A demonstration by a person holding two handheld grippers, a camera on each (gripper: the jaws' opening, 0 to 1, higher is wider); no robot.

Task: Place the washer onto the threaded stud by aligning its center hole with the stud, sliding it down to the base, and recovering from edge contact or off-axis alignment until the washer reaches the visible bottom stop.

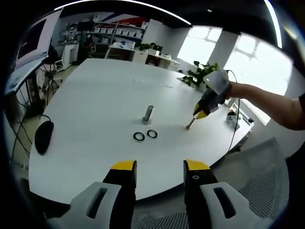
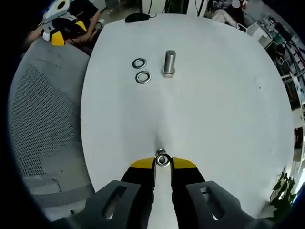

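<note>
White table [image 1: 95,143] in an office; shelving and desks at the back, bright windows, a potted plant [image 1: 199,74] past the far edge; grey mesh chair [image 2: 43,114] beside the table.

Washer [image 2: 162,160] is pinched at the tips of the right gripper [image 2: 162,161]; jaws clenched on it, low over the table, well apart from the stud [image 2: 168,63]. In the left gripper view the right gripper [image 1: 200,113] comes in from the right on a person's arm [image 1: 271,102], tips angled down to the table, a small item at the tips near the surface; too small there to make out.

Stud stands upright near mid-table on its hex base; nothing on its shaft; in the left gripper view the stud [image 1: 148,114] sits beyond the spare rings.

2 more washers [image 2: 141,70] lie flat just beside the stud's base, close together; same pair [image 1: 145,135] seen as dark rings in the left gripper view.

Left gripper [image 1: 159,167]: jaws released, wide gap, nothing between them, held back at the near table edge; it also shows top left in the right gripper view [image 2: 58,29].

Black mouse [image 1: 43,136] with cable near the table's left edge.
</note>
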